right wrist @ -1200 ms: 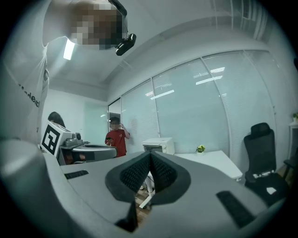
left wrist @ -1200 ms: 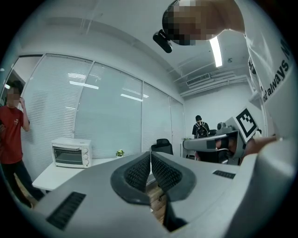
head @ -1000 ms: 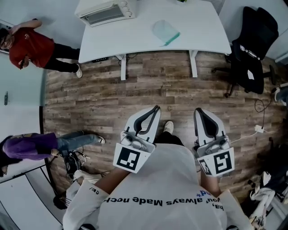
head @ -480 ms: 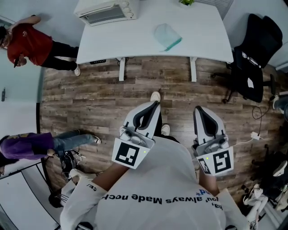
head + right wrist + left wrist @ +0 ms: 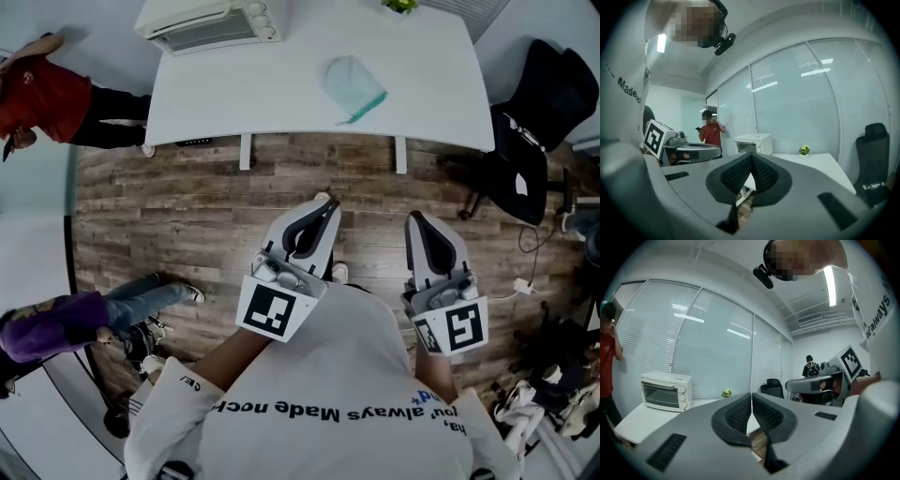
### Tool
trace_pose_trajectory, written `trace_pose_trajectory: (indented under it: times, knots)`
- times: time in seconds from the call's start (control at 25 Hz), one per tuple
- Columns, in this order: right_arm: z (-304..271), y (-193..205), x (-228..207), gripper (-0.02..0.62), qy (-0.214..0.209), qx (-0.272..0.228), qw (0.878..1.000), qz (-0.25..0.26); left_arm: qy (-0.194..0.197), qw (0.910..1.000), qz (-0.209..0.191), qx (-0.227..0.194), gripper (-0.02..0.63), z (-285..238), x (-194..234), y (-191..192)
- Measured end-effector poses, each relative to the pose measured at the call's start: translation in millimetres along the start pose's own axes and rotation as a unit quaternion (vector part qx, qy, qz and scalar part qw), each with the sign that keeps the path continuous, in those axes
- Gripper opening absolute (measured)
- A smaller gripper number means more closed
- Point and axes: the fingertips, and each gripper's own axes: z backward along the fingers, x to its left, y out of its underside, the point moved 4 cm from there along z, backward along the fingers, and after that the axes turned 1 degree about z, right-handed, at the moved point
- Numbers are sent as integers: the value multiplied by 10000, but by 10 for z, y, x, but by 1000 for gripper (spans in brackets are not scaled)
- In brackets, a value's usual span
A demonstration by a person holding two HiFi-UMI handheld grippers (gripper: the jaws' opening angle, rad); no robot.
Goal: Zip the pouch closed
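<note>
Left tool (image 5: 327,202) and right tool (image 5: 415,218) are pressed together, empty: spread them once you reach the pouch (image 5: 353,82).

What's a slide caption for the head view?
Left gripper and right gripper, jaws shut and empty, over wood floor; pouch on the white table ahead, untouched.

Person wears a white T-shirt (image 5: 347,394) w/ a line of black lettering across the front & a bit of blue print at one end. Small black mark on the left sleeve (image 5: 183,398). White shoe (image 5: 339,273). Black camera mount (image 5: 763,275) on the head. Hand-held rig: left gripper (image 5: 328,202) & right gripper (image 5: 414,217), both light-grey shells w/ tapering black-lined jaws, dark ribbed pads (image 5: 738,414) and rounded metal fittings at the base. Each carries a white cube (image 5: 272,312) w/ black square markers.
</note>
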Motion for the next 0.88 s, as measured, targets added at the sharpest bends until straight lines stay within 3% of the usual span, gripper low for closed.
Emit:
trace_pose_trajectory:
  times: [0.52, 0.72, 0.88]
  knots:
    - [-1465, -302, -498, 5, 118, 305, 9990, 294, 190, 9997, 130, 41, 23, -967, 1268, -126]
    - [-1819, -357, -682, 6, 311, 427, 9975, 465, 370, 9992, 160, 50, 23, -1276, 1550, -113]
    - [-1970, -320, -787, 6, 426, 445, 9969, 490, 655, 9977, -52, 138, 23, -1467, 1634, -33]
